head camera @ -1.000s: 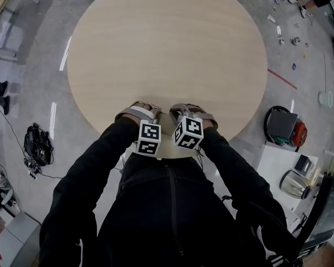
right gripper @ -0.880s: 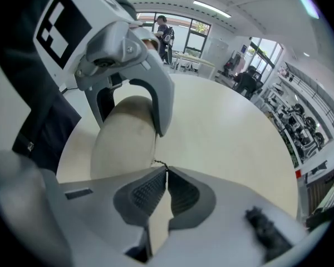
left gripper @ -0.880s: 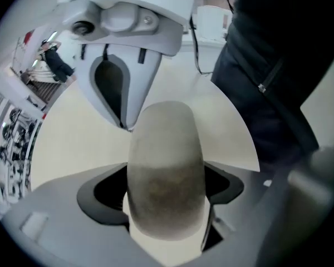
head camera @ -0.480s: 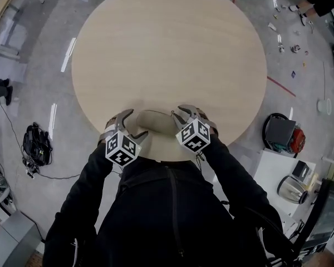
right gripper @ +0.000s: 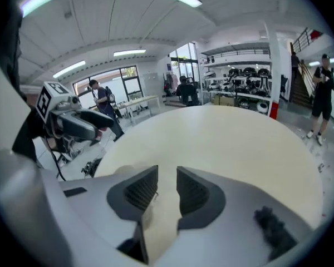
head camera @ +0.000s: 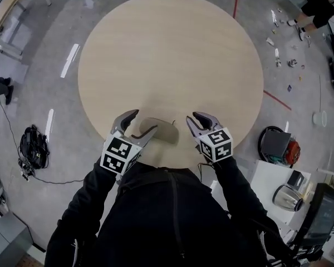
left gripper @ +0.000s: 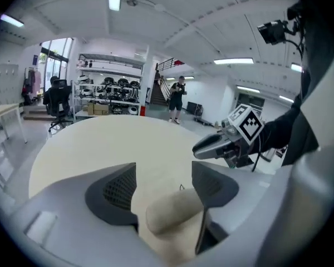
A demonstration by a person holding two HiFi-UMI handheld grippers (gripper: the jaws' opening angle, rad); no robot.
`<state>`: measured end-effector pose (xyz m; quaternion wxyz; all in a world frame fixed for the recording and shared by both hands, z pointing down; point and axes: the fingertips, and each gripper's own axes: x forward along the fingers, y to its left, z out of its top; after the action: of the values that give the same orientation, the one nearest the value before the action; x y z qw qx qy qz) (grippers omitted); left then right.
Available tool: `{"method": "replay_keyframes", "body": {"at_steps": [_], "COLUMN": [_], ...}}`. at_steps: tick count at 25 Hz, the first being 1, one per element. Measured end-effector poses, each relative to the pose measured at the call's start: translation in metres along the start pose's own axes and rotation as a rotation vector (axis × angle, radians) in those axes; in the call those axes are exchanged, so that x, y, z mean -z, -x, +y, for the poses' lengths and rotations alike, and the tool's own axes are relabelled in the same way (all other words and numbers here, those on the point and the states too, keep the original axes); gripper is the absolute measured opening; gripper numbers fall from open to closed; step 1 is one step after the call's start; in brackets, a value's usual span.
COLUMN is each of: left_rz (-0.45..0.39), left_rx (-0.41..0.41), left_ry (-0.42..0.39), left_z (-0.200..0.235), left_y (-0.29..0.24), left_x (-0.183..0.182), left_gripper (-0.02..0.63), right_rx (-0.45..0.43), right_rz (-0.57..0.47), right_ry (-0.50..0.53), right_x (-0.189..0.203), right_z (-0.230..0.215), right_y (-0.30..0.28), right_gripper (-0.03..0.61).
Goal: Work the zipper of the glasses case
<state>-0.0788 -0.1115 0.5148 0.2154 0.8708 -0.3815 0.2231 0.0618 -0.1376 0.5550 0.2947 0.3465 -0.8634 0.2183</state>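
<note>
The glasses case (head camera: 158, 130), a smooth beige oblong with rounded ends, lies at the desk's (head camera: 172, 49) near edge. A small dark tab shows at its right end. The left gripper (head camera: 143, 121) has wide jaws, just closing a little, that frame the case's left end without pressing it. The right gripper (head camera: 192, 117) has jaws that have just been opening; they stand slightly apart and empty.

Black zip-front jacket (head camera: 156, 221), grey plastic left tongs (head camera: 143, 121) and right tongs (head camera: 192, 117)
Long black sleeves (head camera: 83, 204); each tongs bears a white cube (head camera: 118, 154) with black square markers.
</note>
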Motion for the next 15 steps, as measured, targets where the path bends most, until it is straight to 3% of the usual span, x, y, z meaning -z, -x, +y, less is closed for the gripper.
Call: {"method": "replay_keyframes", "body": {"at_steps": [1, 4, 6, 7, 9, 15], "left_rz": [-0.03, -0.123, -0.165, -0.176, -0.186, -0.203], "left_rx": [-0.023, -0.114, -0.129, -0.126, -0.116, -0.07], "left_ry": [0.029, 0.088, 0.118, 0.126, 0.13, 0.122], "left_z": [0.002, 0.011, 0.012, 0.011, 0.007, -0.013], "left_y": [0.002, 0.014, 0.02, 0.023, 0.024, 0.023], "left_x": [-0.01, -0.039, -0.052, -0.057, -0.062, -0.067], "left_gripper": [0.302, 0.131, 0.072, 0.055, 0.038, 0.006], "right_rx": [-0.022, -0.04, -0.025, -0.016, -0.011, -0.051], "right_rz": [-0.032, -0.146, -0.218, -0.249, -0.296, -0.355], "right_ry": [-0.029, -0.094, -0.13, -0.148, -0.181, -0.169], "right_x": [-0.008, -0.036, -0.054, -0.061, -0.072, -0.088], "right_z": [0.004, 0.01, 0.01, 0.01, 0.012, 0.032], "right_y": [0.006, 0.03, 0.045, 0.051, 0.062, 0.078], "right_gripper": [0.107, 0.107, 0.106, 0.099, 0.007, 0.004]}}
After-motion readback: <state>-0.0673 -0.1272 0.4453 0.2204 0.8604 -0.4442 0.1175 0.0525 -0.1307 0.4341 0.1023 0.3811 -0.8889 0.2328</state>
